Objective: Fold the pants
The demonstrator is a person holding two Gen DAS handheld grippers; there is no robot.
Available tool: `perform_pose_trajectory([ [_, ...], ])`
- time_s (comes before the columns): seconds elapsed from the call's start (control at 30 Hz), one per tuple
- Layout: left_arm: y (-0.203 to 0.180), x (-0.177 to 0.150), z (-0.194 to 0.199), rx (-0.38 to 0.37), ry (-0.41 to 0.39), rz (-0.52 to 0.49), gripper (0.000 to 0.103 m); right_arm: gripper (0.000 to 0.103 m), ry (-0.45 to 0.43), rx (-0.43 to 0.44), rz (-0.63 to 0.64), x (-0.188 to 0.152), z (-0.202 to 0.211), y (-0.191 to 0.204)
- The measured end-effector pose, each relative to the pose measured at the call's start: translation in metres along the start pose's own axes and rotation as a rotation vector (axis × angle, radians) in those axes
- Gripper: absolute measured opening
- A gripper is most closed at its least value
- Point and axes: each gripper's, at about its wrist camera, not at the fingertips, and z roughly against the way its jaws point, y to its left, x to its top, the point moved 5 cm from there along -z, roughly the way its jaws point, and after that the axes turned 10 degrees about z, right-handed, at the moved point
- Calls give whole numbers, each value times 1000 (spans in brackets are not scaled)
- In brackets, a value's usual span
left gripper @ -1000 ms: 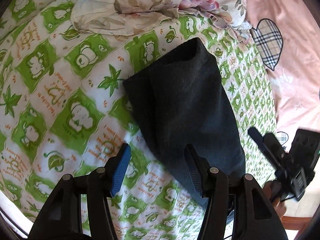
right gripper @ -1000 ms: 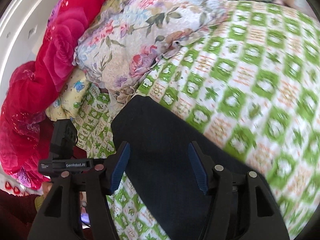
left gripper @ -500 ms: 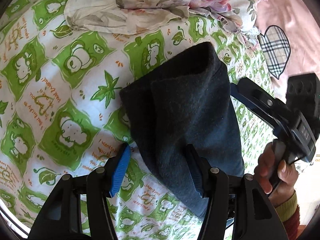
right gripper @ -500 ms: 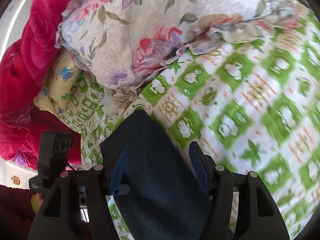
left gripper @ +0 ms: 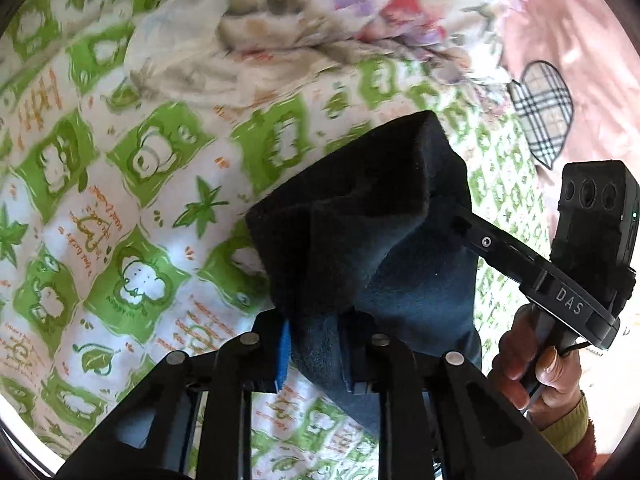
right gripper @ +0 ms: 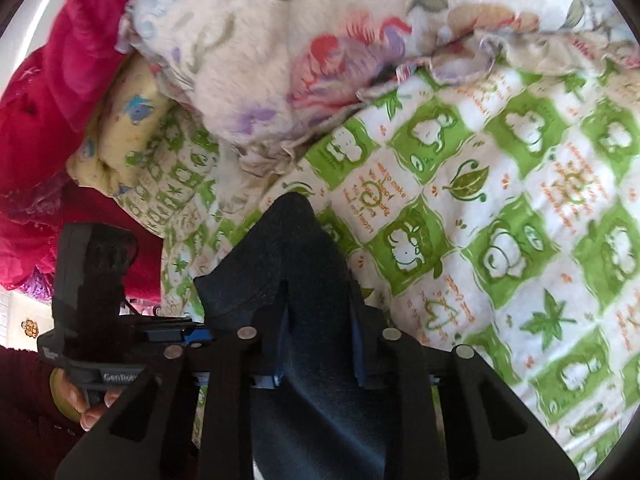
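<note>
Left wrist: closing left gripper (left gripper: pixel 316 350) pinching bunched, fuzzy dark pants (left gripper: pixel 372 232).

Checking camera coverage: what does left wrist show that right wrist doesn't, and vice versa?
Left wrist only: pink cloth with a plaid heart, and the right gripper seen from the side, its tip hidden in the pants.

Right wrist only: red blanket, yellow pillow, left gripper's body and its hand.

Both: dark pants bunched between closing jaws, green sheet, floral quilt.
</note>
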Motion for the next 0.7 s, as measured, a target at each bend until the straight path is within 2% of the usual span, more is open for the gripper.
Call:
perform_pose_trajectory([
  [0.23,-50,-25,33,-33,-36,-128,13,26,-147,8,-14,-14,61,12],
  [0.4,-89,-50,52,-61,-43,-242,12,26,-249,-22,-18,-36,113,22],
  [0.7,-165,-122,68,-109,-20,-543,13,25,-453,-73,-86,-94,191,26],
])
